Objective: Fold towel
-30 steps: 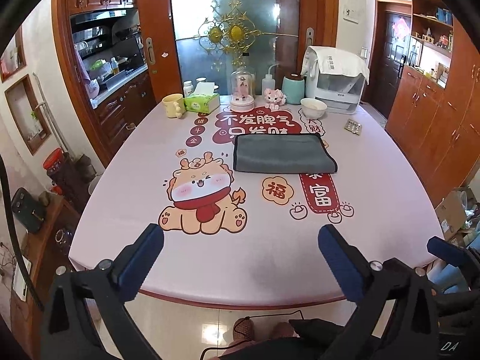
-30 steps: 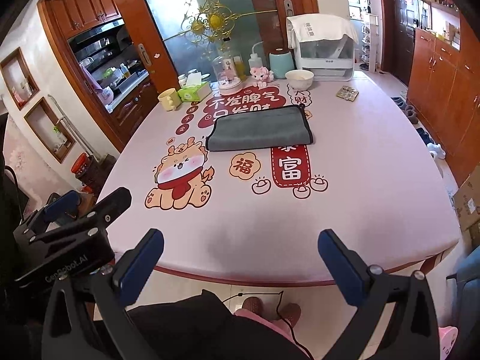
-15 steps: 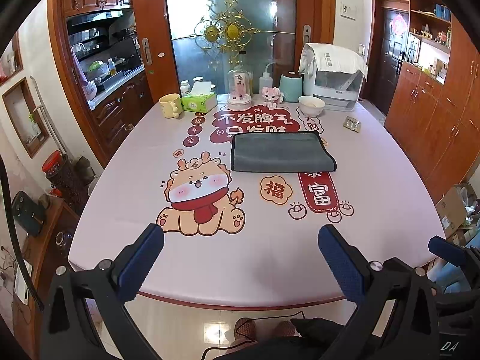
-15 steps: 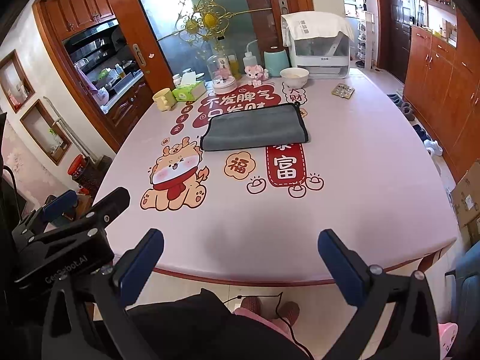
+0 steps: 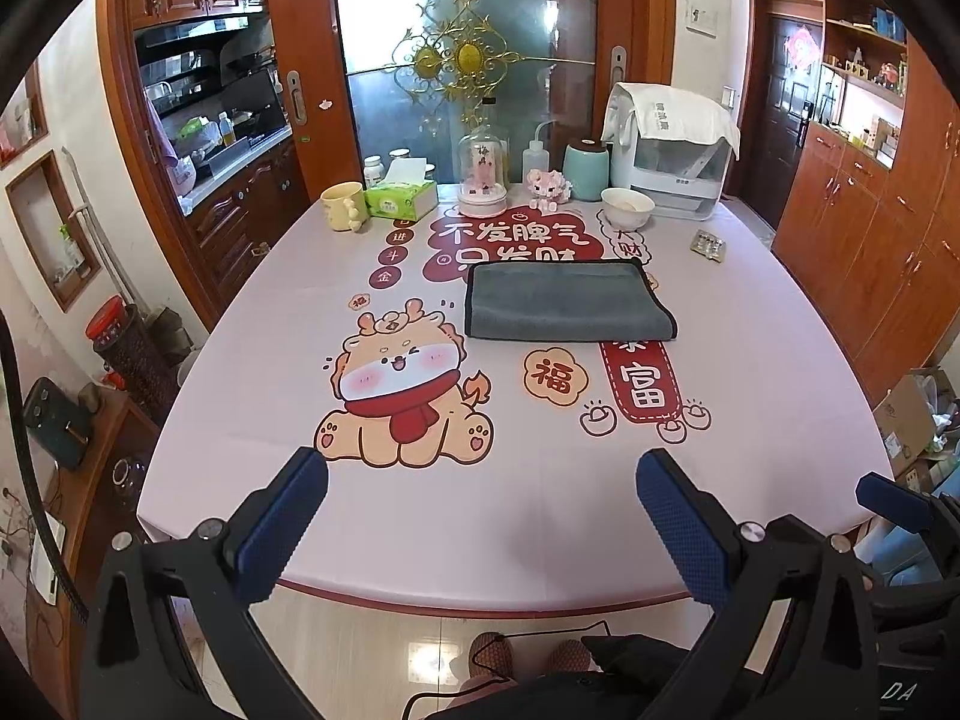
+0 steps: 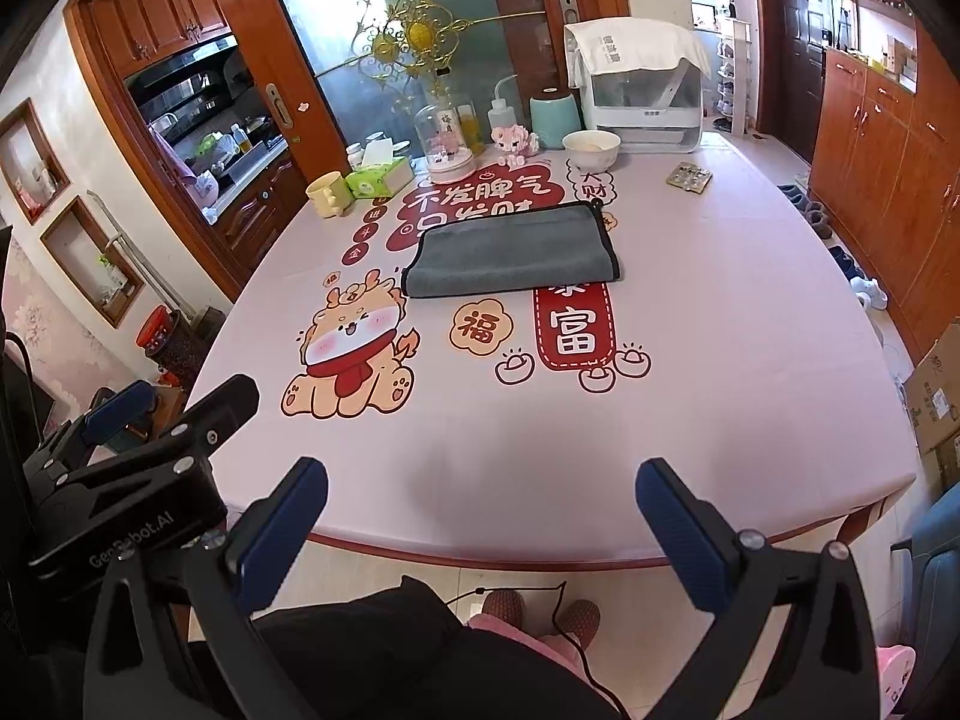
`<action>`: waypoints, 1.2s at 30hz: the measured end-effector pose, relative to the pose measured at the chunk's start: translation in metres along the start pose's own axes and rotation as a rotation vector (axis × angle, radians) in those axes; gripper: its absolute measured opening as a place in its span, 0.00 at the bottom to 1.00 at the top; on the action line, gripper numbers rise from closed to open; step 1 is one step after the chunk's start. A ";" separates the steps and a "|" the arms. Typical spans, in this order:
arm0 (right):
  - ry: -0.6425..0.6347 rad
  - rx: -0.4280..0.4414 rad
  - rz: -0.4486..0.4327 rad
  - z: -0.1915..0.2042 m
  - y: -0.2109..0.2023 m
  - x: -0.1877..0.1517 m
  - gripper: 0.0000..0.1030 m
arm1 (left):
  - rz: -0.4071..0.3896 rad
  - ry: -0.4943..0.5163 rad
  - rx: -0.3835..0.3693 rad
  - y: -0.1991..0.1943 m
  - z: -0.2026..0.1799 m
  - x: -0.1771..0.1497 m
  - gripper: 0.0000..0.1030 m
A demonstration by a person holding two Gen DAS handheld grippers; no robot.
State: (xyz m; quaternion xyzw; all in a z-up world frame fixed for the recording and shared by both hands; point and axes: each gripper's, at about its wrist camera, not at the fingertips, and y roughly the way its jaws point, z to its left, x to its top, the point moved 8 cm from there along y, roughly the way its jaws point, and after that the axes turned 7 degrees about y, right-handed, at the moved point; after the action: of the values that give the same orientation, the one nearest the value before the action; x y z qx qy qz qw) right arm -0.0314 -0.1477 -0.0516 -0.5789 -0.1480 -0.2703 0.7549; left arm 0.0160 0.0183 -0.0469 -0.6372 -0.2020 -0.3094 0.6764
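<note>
A dark grey towel lies flat as a neat rectangle on the pink printed table, past the middle; it also shows in the right wrist view. My left gripper is open and empty, held above the table's near edge, far short of the towel. My right gripper is open and empty too, over the near edge. The left gripper's body shows at the left of the right wrist view.
Along the table's far side stand a yellow mug, a green tissue box, a glass dome, a white bowl and a white appliance. A blister pack lies at the right. Wooden cabinets line the right wall.
Both grippers have shifted slightly, so the table and towel sit a little differently in view. Both stay open and the towel has not moved.
</note>
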 end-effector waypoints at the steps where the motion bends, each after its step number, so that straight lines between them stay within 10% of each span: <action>1: 0.001 -0.001 0.001 0.000 0.000 -0.001 1.00 | 0.001 0.000 0.000 0.000 0.000 -0.001 0.99; 36: 0.002 -0.002 0.005 0.001 0.000 -0.001 1.00 | 0.005 -0.002 -0.003 0.001 0.001 -0.001 0.99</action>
State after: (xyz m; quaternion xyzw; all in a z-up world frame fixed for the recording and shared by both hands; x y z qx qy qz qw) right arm -0.0320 -0.1470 -0.0516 -0.5799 -0.1456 -0.2691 0.7551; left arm 0.0160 0.0192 -0.0488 -0.6391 -0.2005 -0.3074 0.6759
